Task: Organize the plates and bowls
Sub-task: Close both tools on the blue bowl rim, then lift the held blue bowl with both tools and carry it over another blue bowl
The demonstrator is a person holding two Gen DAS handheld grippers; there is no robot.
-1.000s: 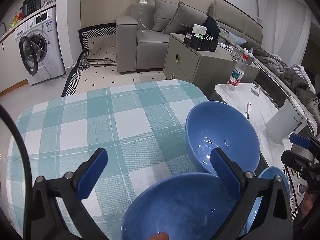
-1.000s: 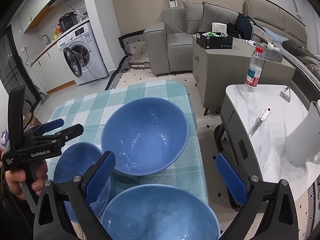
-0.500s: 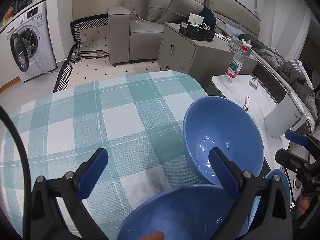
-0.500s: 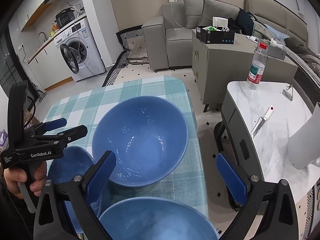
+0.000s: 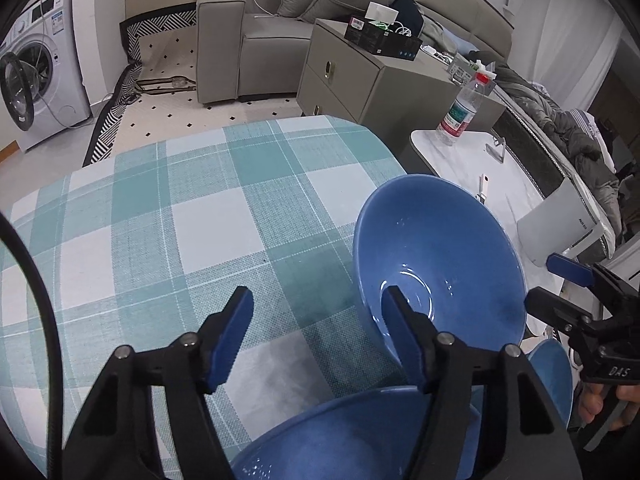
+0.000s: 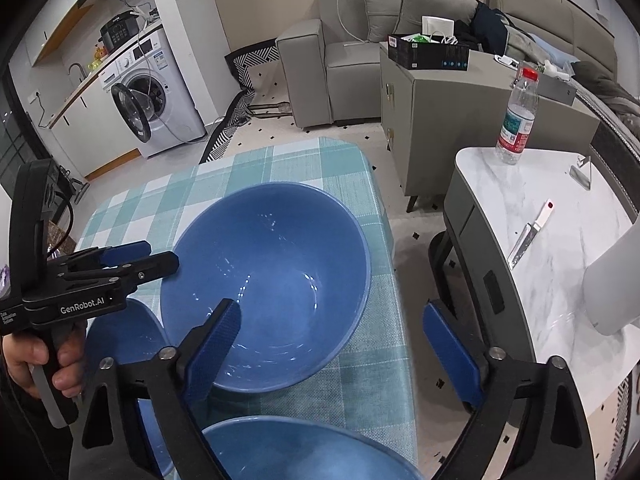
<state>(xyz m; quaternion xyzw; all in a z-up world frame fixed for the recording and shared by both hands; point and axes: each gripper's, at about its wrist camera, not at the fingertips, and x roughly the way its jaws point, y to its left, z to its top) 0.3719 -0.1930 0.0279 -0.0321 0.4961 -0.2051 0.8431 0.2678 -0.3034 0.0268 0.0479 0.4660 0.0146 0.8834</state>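
Left wrist view first: the left tool (image 5: 316, 312) has just been closing, its blue pads now about half spread with nothing between them, only the teal-and-white checked tabletop (image 5: 200, 216) showing through the gap. A second ago they were wide apart, and the view has dropped closer to the cloth since. One pad now sits in front of the big glossy blue ceramic bowl (image 5: 440, 256), but I can't tell if it touches the rim.

Right wrist view: the right tool (image 6: 328, 340) has also been closing a little, though it's still spread wide and pinching nothing. Its left pad overlaps the near edge of that same big bowl (image 6: 268, 280), and its right pad hangs past the tabletop's edge over the floor. The big bowl has slid nearer in the frame than it was a second ago.

My guess: both hands are coming down to grab bowls for stacking, and nothing is stacked yet.

Bowls: the big one stands upright near the right edge of the tabletop, empty apart from a wet-looking shine. A second blue bowl (image 6: 304, 452) sits at the bottom of the right view, just this side of it, also empty. A smaller blue bowl (image 6: 120, 344) sits to the left under the left tool, partly hidden, with nothing visible in it.
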